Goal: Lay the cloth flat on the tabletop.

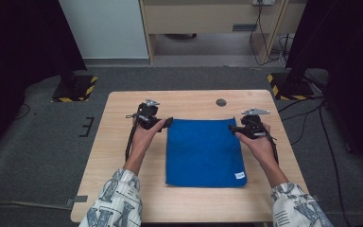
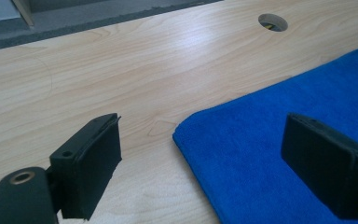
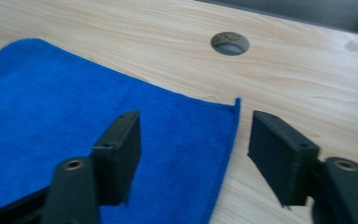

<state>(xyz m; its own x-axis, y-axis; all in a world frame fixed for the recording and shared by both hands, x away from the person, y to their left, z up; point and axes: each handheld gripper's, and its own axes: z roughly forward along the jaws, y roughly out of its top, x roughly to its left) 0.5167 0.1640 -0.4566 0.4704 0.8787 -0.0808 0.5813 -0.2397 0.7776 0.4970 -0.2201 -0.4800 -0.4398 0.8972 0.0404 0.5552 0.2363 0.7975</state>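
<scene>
my left gripper [image 2: 200, 158] and right gripper [image 3: 193, 156] both gape wide, straddling the far corners of the blue cloth [image 1: 203, 151] lying flat mid-counter [image 1: 123, 142].

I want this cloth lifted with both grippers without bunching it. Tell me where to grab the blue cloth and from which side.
Grip the blue cloth at its two far corners, each gripper coming in from its own outer side. It lies flat, so only the edges give the jaws something to pinch. The left gripper and right gripper are open and already straddle those corners; lowering and closing there looks easiest.
</scene>
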